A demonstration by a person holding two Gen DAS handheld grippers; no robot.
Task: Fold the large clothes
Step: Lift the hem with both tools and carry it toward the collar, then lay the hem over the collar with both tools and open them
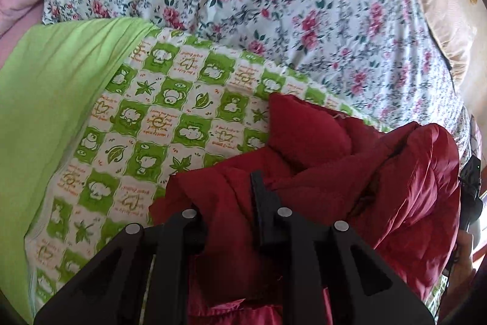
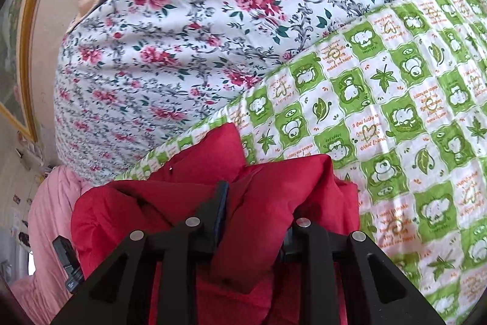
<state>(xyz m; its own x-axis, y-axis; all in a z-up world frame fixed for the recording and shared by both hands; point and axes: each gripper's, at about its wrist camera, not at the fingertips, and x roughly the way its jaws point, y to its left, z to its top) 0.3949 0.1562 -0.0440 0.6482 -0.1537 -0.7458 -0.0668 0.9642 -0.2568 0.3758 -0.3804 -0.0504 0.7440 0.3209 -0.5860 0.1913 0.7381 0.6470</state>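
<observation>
Puffy red quilted jacket, bunched and crumpled, lying on green checked cartoon quilt

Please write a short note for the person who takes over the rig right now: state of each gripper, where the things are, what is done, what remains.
Left gripper: shut on a bunch of the red padded jacket.
Right gripper: also shut on the jacket, fabric bulging between its fingers.
The jacket lies crumpled over the green checked quilt, with the floral duvet behind it.
Done: both grips taken.
Left: spread the jacket flat, then fold it; no neat fold is visible yet.
</observation>
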